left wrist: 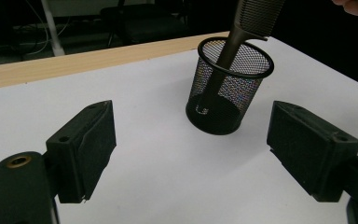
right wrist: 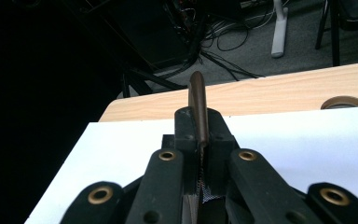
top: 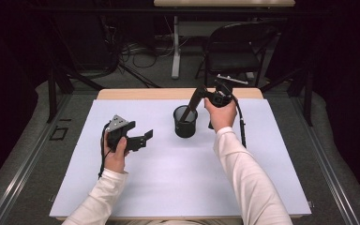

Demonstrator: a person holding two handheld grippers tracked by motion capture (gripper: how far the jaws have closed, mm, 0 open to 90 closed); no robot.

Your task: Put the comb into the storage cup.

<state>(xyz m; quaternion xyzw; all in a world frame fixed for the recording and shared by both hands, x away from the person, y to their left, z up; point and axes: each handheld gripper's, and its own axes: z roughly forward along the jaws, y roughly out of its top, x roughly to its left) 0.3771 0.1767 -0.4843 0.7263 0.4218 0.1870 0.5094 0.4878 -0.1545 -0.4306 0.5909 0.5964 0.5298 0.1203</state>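
The right gripper (top: pixel 201 93) is clamped on a dark comb (left wrist: pixel 233 39), its handle end lowered into the mesh pen cup (top: pixel 185 122) mid-table. Step in hand: insertion. Next: part the jaws, letting it drop. The left gripper (top: pixel 143 138) idles wide open, empty.

Black mesh cup (top: pixel 185 123) upright on white table centre; dark brush (left wrist: pixel 230 44) tilted, handle end inside.

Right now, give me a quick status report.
Right tongs shut on comb, its handle end in mesh cup. Left tongs open, nothing between them. Nothing in the way.
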